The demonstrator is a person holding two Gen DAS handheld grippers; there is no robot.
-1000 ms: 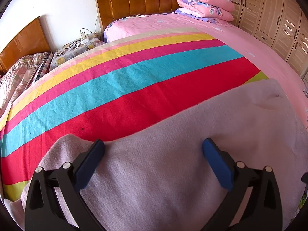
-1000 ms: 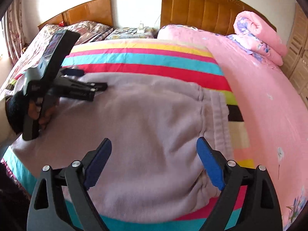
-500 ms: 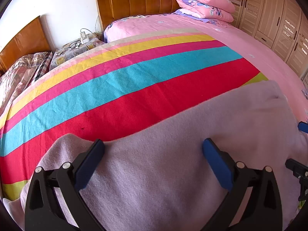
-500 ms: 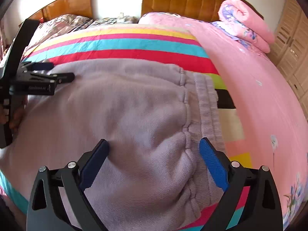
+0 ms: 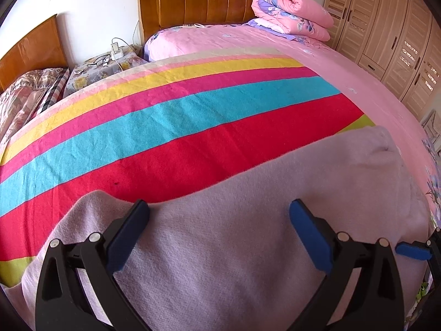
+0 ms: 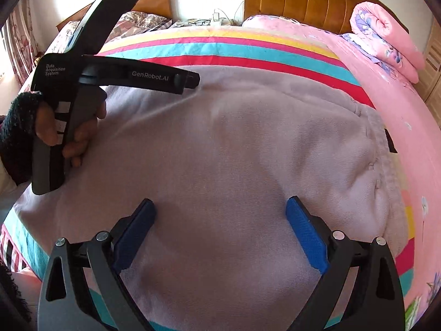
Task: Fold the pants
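Two headboards [image 5: 198, 0] (wooden) beyond striped blanket [image 5: 165, 127].

A home bedroom, plainly lived in. Against the white wall, 2 beds side by side, each with a wooden headboard [image 5: 204, 0]. On the larger bed, a pink sheet [image 5: 344, 63], a bright striped blanket [image 5: 176, 115] and a rolled pink floral quilt [image 5: 289, 11] near the head. Between the beds, a nightstand [image 5: 107, 64] under a flowered cloth, with glasses and a plugged-in charger on top. On the smaller bed, patterned bedding [image 5: 24, 93]. Along the right side, a tall light-wood wardrobe [image 5: 386, 27] with louvred doors. At the far left of the right wrist view, floral curtains [image 6: 24, 33] beside a bright window.
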